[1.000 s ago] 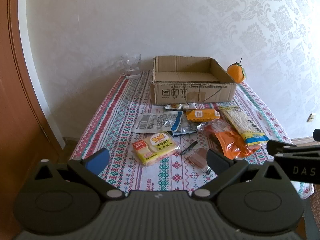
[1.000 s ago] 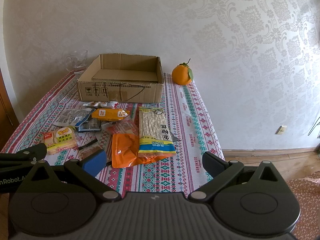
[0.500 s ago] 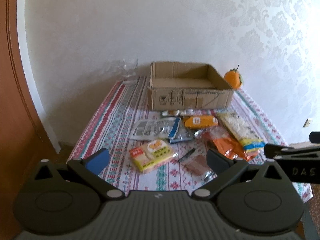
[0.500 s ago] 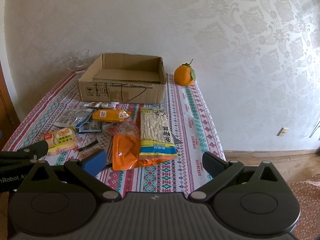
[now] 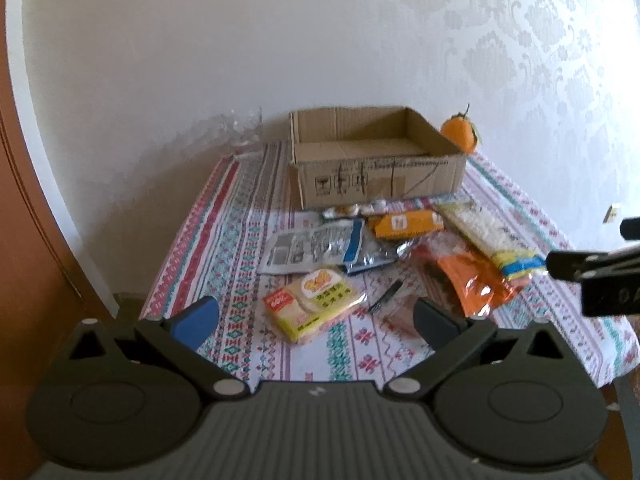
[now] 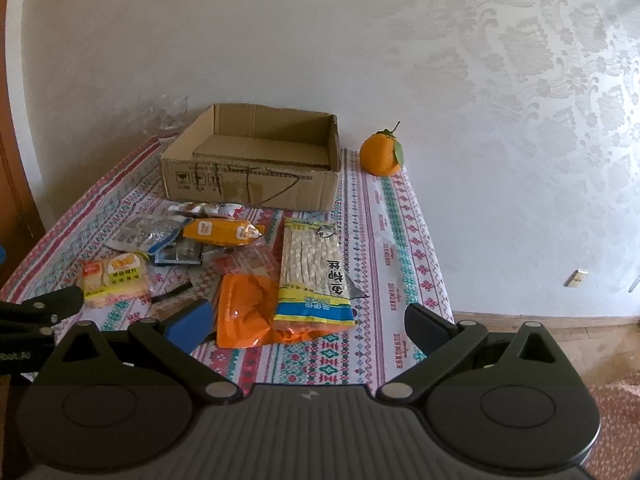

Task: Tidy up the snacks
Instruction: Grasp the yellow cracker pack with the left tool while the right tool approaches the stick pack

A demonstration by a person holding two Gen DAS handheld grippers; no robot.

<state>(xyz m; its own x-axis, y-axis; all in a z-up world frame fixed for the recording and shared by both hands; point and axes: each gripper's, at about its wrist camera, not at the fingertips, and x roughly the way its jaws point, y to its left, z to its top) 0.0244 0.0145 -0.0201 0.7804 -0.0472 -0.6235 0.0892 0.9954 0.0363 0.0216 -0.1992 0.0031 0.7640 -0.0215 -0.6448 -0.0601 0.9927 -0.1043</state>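
Note:
Several snack packets lie on the patterned tablecloth in front of an empty open cardboard box (image 5: pixel 376 160) (image 6: pixel 252 164). Among them are a yellow cake pack (image 5: pixel 314 304) (image 6: pixel 114 278), a silver-and-blue pouch (image 5: pixel 316 246), an orange bar pack (image 5: pixel 404 224) (image 6: pixel 220 232), an orange bag (image 5: pixel 476 284) (image 6: pixel 244 308) and a long noodle-stick pack (image 5: pixel 492 236) (image 6: pixel 314 276). My left gripper (image 5: pixel 316 316) is open and empty, held over the table's near edge before the cake pack. My right gripper (image 6: pixel 308 322) is open and empty, just short of the noodle-stick pack.
An orange fruit (image 5: pixel 460 134) (image 6: pixel 382 154) sits right of the box by the wall. A clear glass (image 5: pixel 244 128) (image 6: pixel 170 114) stands at the back left. A wooden door (image 5: pixel 24 200) is at the left. The floor (image 6: pixel 560 332) lies right of the table.
Both grippers have risen and tipped down, so the table sits lower and smaller in each view. Both stay open and empty. The snacks have not moved.

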